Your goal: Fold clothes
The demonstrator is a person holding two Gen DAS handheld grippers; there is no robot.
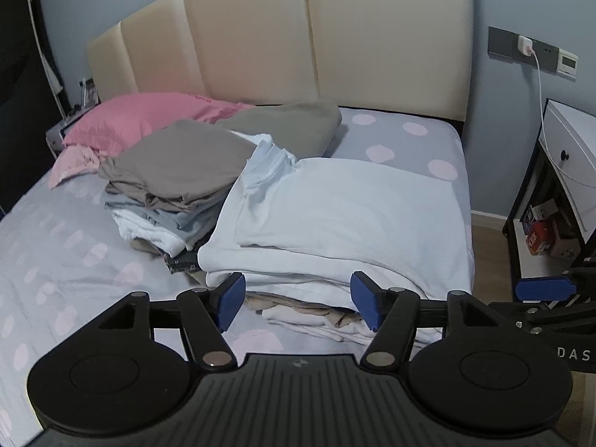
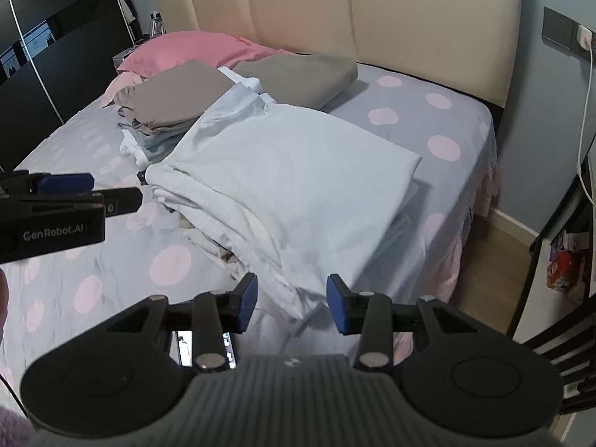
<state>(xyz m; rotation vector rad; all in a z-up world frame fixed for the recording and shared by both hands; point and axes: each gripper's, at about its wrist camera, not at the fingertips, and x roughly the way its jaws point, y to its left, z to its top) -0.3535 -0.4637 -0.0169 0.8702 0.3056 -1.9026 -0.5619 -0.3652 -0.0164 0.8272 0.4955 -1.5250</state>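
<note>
A folded pale blue garment (image 1: pixel 346 208) lies on top of a pile of folded clothes on the bed; it also shows in the right wrist view (image 2: pixel 298 193). A second pile topped by a grey-brown garment (image 1: pixel 175 164) stands behind and to its left, seen too in the right wrist view (image 2: pixel 178 93). My left gripper (image 1: pixel 298 300) is open and empty just in front of the near edge of the pale blue pile. My right gripper (image 2: pixel 291 303) is open and empty at the pile's near right corner.
The bed (image 1: pixel 74 253) has a grey sheet with pink dots. A pink pillow (image 1: pixel 149 115) and a grey pillow (image 1: pixel 298 123) lie by the beige headboard (image 1: pixel 298 37). A white nightstand (image 1: pixel 570 171) with a charger cable stands at the right, over wooden floor.
</note>
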